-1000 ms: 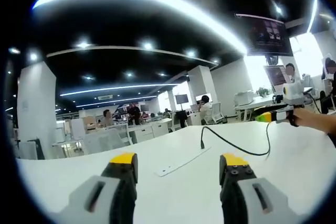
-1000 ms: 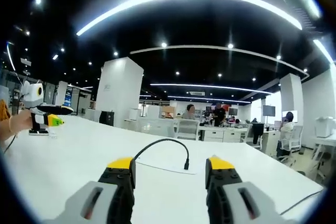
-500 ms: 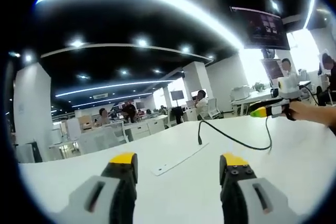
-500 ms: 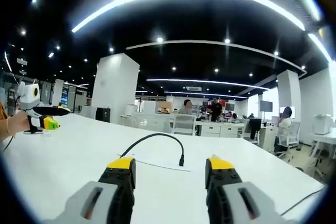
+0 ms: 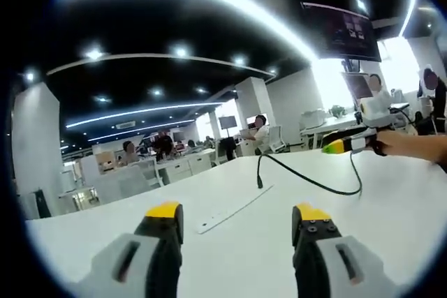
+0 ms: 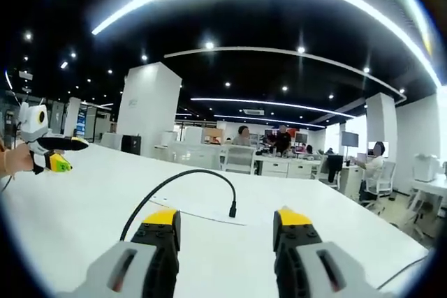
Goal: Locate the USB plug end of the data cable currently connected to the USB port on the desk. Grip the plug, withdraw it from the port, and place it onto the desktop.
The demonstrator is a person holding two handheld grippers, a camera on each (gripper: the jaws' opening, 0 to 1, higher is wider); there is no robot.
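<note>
Tongs on both sides are being held apart and empty above the white surface (image 6: pixel 84 207): the right tongs (image 6: pixel 225 225) are being aimed at the cable (image 6: pixel 183 181), while the left tongs (image 5: pixel 237 218) are being kept low beside the flat port strip (image 5: pixel 230 209). The USB plug (image 6: pixel 232 210) is being kept upright in that strip, seen between the right tongs' jaws, with the black cable arching away from it. The plug is judged small, rigid and light, the cable limp; hold should be taken on the plug body, not the cord.
</note>
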